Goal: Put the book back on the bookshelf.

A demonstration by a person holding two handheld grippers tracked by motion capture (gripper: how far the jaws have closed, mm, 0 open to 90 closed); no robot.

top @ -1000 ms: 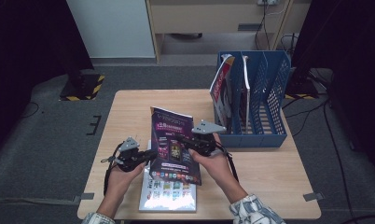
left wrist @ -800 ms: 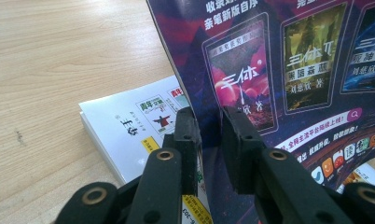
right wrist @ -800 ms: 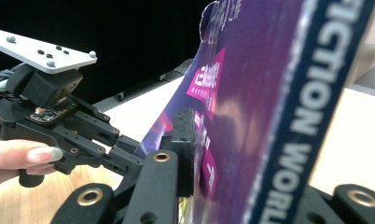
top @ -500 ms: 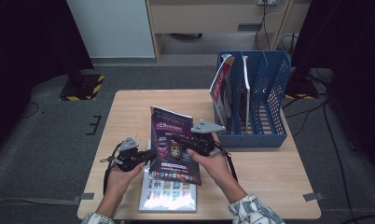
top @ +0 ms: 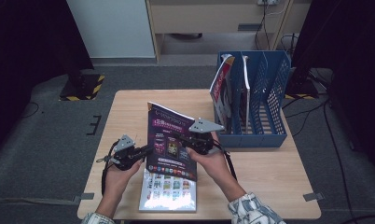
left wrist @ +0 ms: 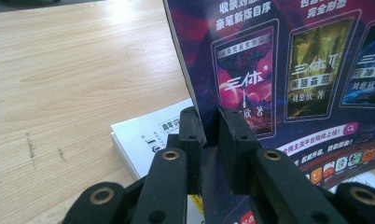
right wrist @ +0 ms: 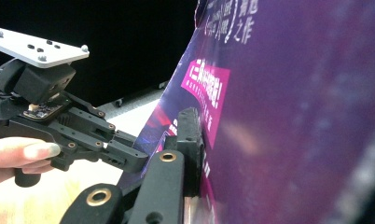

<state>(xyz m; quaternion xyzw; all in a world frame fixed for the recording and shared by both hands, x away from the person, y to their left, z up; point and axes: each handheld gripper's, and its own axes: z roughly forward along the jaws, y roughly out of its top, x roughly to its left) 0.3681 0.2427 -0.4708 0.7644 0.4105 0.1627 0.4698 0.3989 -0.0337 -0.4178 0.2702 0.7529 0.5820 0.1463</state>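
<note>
Purple magazine (left wrist: 288, 70) top lines: read 收录刘慈欣亲笔新版自序 and 完全彩图, partly cut off
Book covers printed on it: read 三体, 三体II, 刘慈欣 著
Strip below those: too small to read
White booklet (left wrist: 148, 135) underneath: green characters, too blurry to read

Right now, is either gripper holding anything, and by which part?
Both hold the purple magazine, tilted up off the table. The left gripper pinches its left edge near the bottom; the right gripper clamps the opposite edge.
</note>
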